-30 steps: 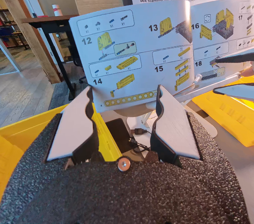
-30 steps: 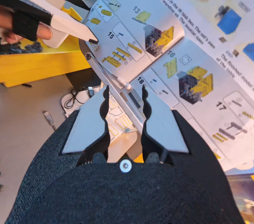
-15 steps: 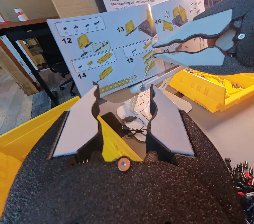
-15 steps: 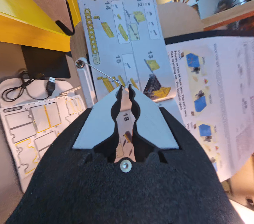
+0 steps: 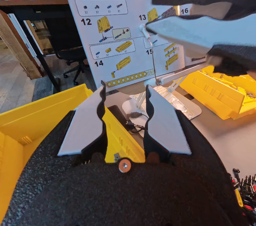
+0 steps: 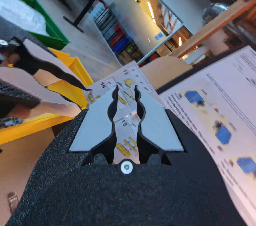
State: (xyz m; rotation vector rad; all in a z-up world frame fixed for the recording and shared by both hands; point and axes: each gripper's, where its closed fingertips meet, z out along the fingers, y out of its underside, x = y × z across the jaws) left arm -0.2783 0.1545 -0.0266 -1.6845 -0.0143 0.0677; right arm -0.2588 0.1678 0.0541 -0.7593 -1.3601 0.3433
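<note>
Between the right gripper fingers, a wider gap is now seen than half a second ago, when they were nearly pinched on the wire page clip. They are spread, and nothing is clamped. In the left wrist view this gripper is seen entering from 2 o'clock, and the clip's white cap is touched only by the tip of its lower finger. The clip, which lay low along the ledge a second ago, is now swung up almost to 12 o'clock from its pivot, clear of the left-hand page of the instruction booklet. The booklet is propped open on a white stand at 12 o'clock.

The left gripper is held released as well, level, with its fingers pointed at the booklet's lower edge and nothing between them. It is poised above the rim of a yellow bin at 9 o'clock. A second yellow bin is seen at 3 o'clock, and a heap of small parts at 4 o'clock.
</note>
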